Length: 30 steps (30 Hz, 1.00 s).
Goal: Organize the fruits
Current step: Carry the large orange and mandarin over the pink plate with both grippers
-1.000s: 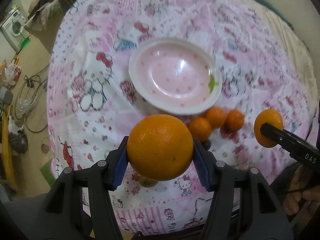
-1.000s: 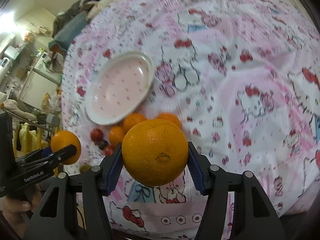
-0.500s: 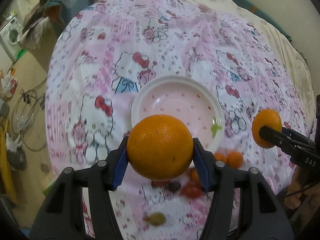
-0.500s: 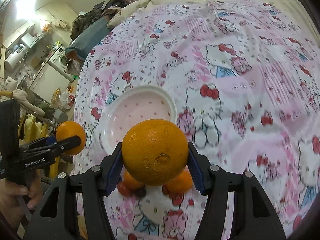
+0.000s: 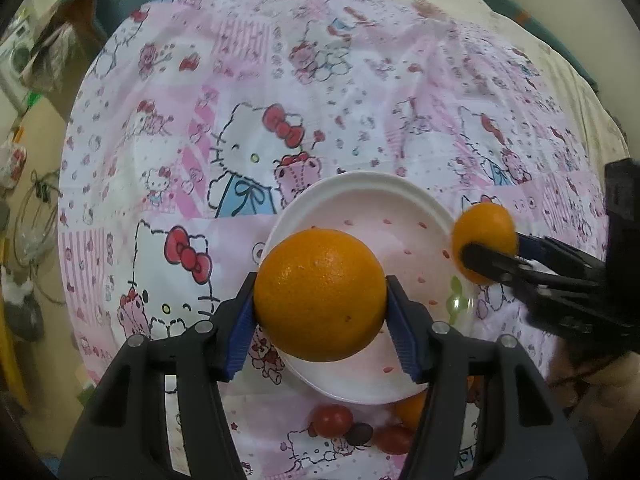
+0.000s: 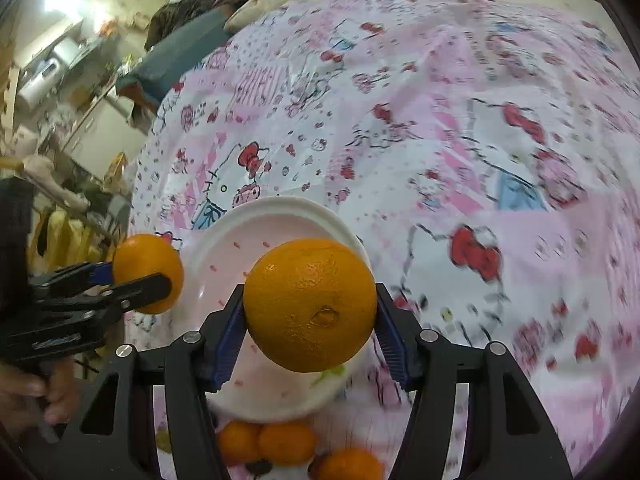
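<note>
My left gripper [image 5: 320, 304] is shut on a large orange [image 5: 320, 294] and holds it above the near left part of a white and pink bowl [image 5: 360, 188]. My right gripper [image 6: 310, 316] is shut on another large orange [image 6: 310, 304] above the same bowl [image 6: 280, 208]. Each gripper shows in the other's view: the right one with its orange [image 5: 484, 248] at the bowl's right rim, the left one with its orange [image 6: 148, 274] at the bowl's left rim. The bowl holds no fruit.
Small oranges [image 6: 286, 440] and cherry tomatoes [image 5: 332, 420] lie on the pink Hello Kitty cloth [image 5: 280, 80] just in front of the bowl. The cloth covers a bed. Room clutter and a floor drop lie beyond the left edge [image 5: 36, 160].
Both grippers have moved forward with their oranges, from behind the loose fruit to above the bowl. The bowl and small fruit have slid down toward the bottom of both views.
</note>
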{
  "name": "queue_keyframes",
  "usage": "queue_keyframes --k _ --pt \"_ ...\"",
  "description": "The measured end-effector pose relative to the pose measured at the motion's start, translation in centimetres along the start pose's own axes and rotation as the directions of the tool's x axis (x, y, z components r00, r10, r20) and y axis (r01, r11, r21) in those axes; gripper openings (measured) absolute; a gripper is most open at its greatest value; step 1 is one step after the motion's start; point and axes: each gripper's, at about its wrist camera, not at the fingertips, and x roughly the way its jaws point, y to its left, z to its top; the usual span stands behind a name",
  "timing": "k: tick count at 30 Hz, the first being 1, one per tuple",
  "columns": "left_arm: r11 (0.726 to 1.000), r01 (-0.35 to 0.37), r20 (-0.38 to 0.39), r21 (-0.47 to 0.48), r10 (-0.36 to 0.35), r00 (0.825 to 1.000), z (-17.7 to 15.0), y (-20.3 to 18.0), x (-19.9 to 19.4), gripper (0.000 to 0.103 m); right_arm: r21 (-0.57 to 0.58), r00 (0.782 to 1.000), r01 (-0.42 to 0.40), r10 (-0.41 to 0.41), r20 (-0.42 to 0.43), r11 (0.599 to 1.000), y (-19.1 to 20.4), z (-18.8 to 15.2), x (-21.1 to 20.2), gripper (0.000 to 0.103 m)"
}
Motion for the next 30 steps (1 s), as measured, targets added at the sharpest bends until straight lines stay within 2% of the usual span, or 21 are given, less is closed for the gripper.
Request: queue_keyframes --k 6,14,18,20,22,23,28,30 --pt "1.000 -0.026 0.006 0.004 0.026 1.000 0.0 0.9 0.1 0.056 -0.131 0.998 0.040 -0.046 -0.050 0.991 2.1 1.5 3.9 0.062" --pt "0.997 -0.014 -0.008 -0.081 0.014 1.000 0.4 2.9 0.2 0.056 -0.255 0.986 0.085 -0.118 -0.115 0.963 3.8 1.7 7.5 0.063" --pt "0.996 -0.008 -0.017 -0.090 0.007 1.000 0.3 2.9 0.4 0.056 -0.227 0.990 0.063 -0.090 -0.108 0.972 3.4 1.7 7.5 0.065" --pt "0.995 -0.028 -0.008 -0.095 0.028 1.000 0.2 2.9 0.4 0.056 -0.216 0.992 0.039 -0.064 -0.109 0.976 3.3 1.8 7.2 0.069" --pt "0.995 -0.042 -0.003 -0.091 0.042 0.999 0.1 2.9 0.3 0.056 -0.179 0.995 0.027 -0.044 -0.092 0.983 2.9 1.9 6.7 0.081" --pt "0.995 -0.042 -0.001 -0.094 0.042 0.999 0.1 3.0 0.3 0.056 -0.165 0.997 0.021 -0.033 -0.072 0.986 2.8 2.0 6.2 0.083" --pt "0.992 -0.049 -0.012 -0.117 0.048 0.999 0.2 3.1 0.9 0.056 -0.093 0.999 0.004 -0.008 -0.037 0.996 1.7 2.7 4.0 0.084" --pt "0.994 -0.063 -0.015 -0.086 0.062 0.998 0.2 2.1 1.5 0.056 -0.042 1.000 -0.003 0.002 -0.022 0.999 0.9 2.7 2.5 0.084"
